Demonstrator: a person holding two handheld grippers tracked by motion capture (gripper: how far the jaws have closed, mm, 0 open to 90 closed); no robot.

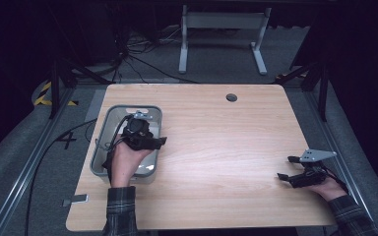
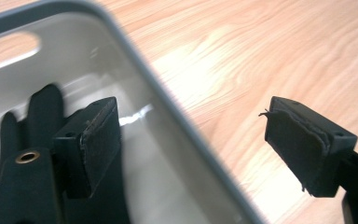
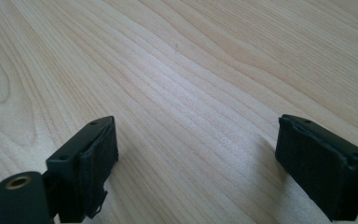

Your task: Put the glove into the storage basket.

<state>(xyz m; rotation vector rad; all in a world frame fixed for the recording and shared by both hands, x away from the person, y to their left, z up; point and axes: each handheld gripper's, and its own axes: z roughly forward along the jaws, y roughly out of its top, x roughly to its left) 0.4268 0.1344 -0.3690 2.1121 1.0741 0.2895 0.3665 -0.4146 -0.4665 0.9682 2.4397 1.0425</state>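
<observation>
Two grippers, both released, nothing held. L gripper [image 1: 160,141] over bin [image 1: 153,109] at table [image 1: 216,128] left; dark item [image 2: 44,109] inside. I lower L straight, avoid rim. R gripper [image 1: 286,168] rests right.

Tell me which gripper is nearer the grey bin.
Left. The left gripper hangs over the grey bin, jaws open at its right rim. The right gripper sits open and empty near the table's far right edge.
</observation>
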